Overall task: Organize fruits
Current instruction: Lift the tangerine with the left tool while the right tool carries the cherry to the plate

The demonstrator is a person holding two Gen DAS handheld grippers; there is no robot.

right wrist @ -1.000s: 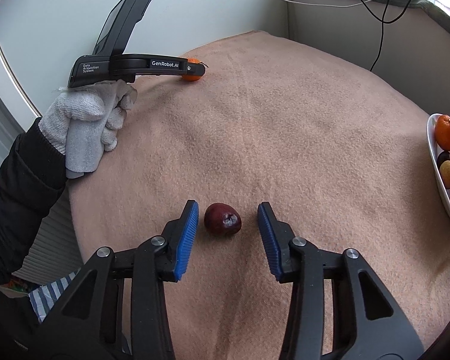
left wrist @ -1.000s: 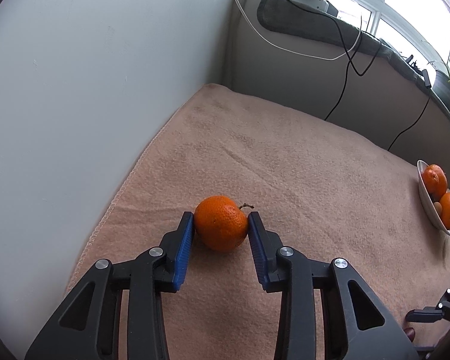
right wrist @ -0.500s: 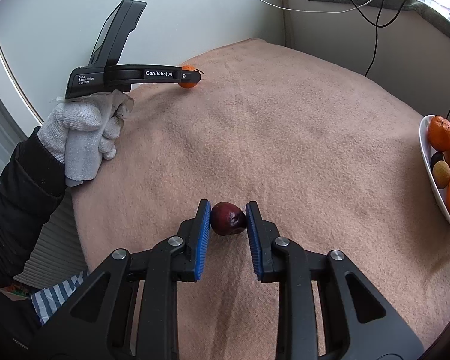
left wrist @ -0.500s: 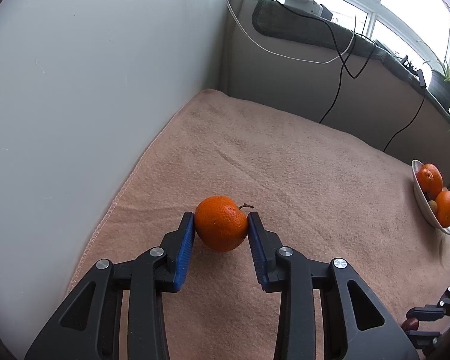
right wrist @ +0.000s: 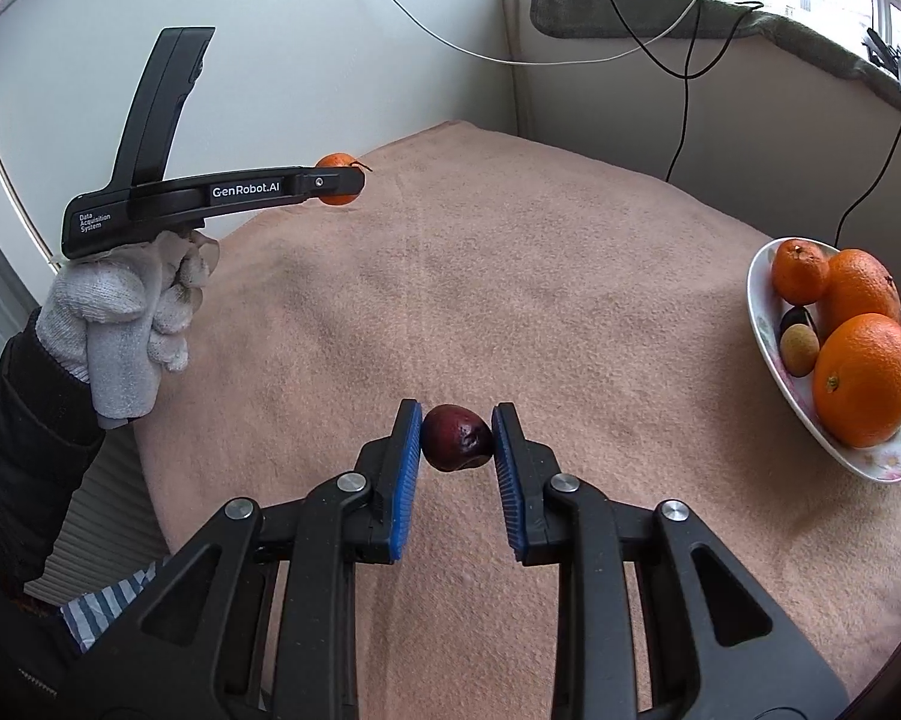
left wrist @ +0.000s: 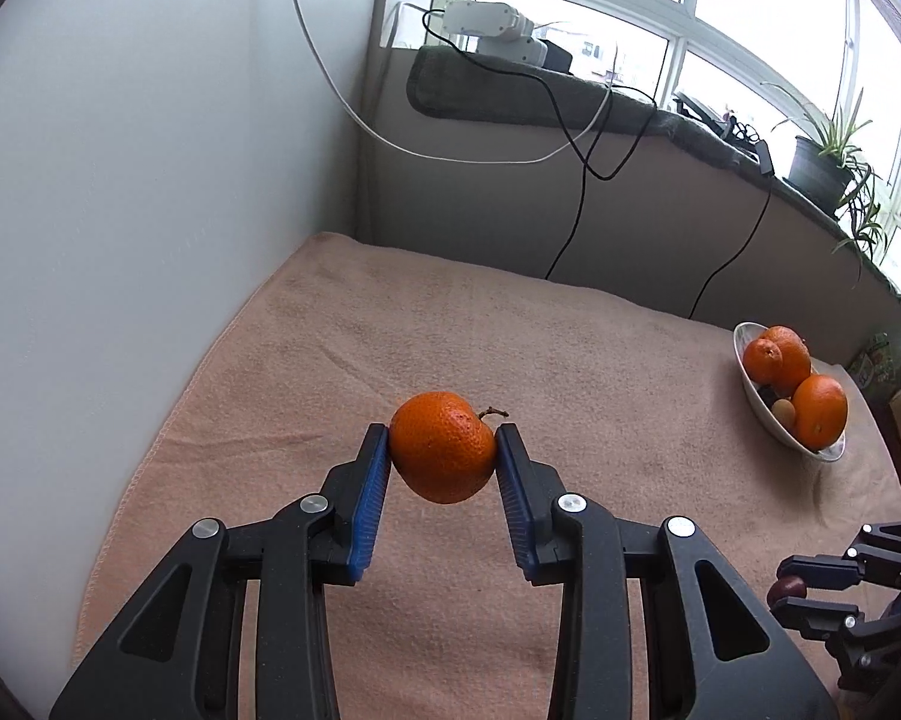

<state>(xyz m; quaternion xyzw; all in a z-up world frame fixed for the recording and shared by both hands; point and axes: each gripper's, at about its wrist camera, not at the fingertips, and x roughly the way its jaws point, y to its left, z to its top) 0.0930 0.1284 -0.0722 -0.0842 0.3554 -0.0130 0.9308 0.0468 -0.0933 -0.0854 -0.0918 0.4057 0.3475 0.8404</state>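
Note:
My left gripper [left wrist: 443, 450] is shut on an orange tangerine [left wrist: 441, 445] with a short stem, held clear above the tan blanket. In the right wrist view the same left gripper [right wrist: 342, 181] shows from the side with the tangerine [right wrist: 334, 161] at its tip. My right gripper [right wrist: 456, 438] is shut on a small dark red fruit [right wrist: 455, 437], lifted off the blanket. From the left wrist view the right gripper [left wrist: 793, 591] sits at the lower right with the red fruit [left wrist: 786, 587] between its pads. A white flowered bowl [right wrist: 768, 372] at the right holds oranges and small fruits.
A tan blanket [right wrist: 540, 276] covers the table, bounded by a white wall on the left and a grey ledge behind. Cables [left wrist: 576, 210] hang down the ledge. A gloved hand [right wrist: 120, 312] and dark sleeve hold the left gripper. A potted plant [left wrist: 822, 162] stands on the sill.
My right gripper closed on the dark red fruit and lifted it. My left gripper, still holding the tangerine, rose off the blanket. The bowl now shows more fully in both views.

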